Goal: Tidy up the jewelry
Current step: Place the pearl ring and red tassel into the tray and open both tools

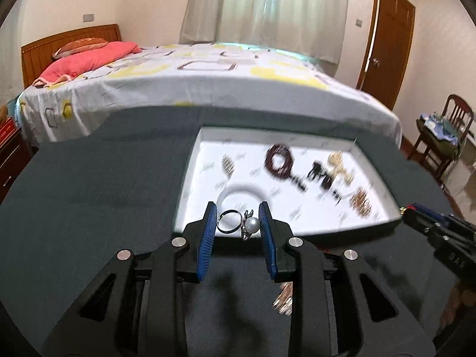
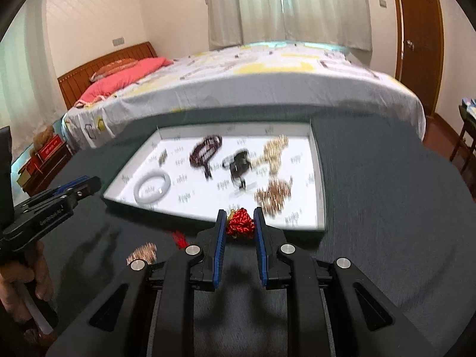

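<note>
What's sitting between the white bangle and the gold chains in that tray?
In the right wrist view, dark bead bracelets and a black piece lie between bangle and gold chains.

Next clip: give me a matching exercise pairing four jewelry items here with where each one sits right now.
Items:
1. pearl ring
2. red knotted cord
3. white bangle
4. dark bead bracelet

Places:
A. far part of the white tray
B. in the right tongs
C. near left corner of the tray
D. in the left tongs

Pairs: 1-D, 2-B, 3-C, 4-A
</note>
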Demonstrator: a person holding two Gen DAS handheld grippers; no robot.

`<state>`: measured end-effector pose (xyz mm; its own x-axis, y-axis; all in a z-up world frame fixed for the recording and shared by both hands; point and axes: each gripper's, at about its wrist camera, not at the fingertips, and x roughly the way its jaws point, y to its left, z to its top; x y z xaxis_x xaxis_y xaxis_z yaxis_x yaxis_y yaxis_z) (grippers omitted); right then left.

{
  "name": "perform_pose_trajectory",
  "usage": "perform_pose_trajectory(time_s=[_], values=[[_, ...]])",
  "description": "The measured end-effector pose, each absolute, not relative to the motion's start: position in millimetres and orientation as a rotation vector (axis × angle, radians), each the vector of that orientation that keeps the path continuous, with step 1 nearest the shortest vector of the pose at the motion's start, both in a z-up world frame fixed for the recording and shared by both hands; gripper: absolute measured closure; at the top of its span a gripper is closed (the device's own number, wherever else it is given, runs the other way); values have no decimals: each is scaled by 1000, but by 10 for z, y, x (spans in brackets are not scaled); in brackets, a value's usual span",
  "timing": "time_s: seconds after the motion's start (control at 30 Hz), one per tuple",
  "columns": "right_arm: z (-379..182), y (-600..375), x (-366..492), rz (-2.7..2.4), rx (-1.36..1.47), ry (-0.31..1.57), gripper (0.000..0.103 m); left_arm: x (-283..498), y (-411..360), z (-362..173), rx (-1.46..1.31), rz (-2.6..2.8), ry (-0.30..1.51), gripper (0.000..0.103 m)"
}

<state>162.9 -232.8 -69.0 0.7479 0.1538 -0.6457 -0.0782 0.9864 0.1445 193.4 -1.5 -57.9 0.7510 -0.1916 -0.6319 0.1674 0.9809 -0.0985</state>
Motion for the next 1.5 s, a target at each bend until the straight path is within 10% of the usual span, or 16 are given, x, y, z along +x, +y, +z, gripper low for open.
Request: perform_pose_trajectory(time_s=[1.07, 1.2, 1.5], values=[[-1224, -2674, 2846, 21, 86, 797, 82, 3012, -871, -1269, 14, -214, 849, 72], [-1199, -2684, 2824, 18, 101, 784, 61, 2972, -835, -1233, 6, -211, 832, 51], [-933, -2622, 2399, 21, 118, 707, 61, 2526, -601, -962, -31, -197, 745, 40]])
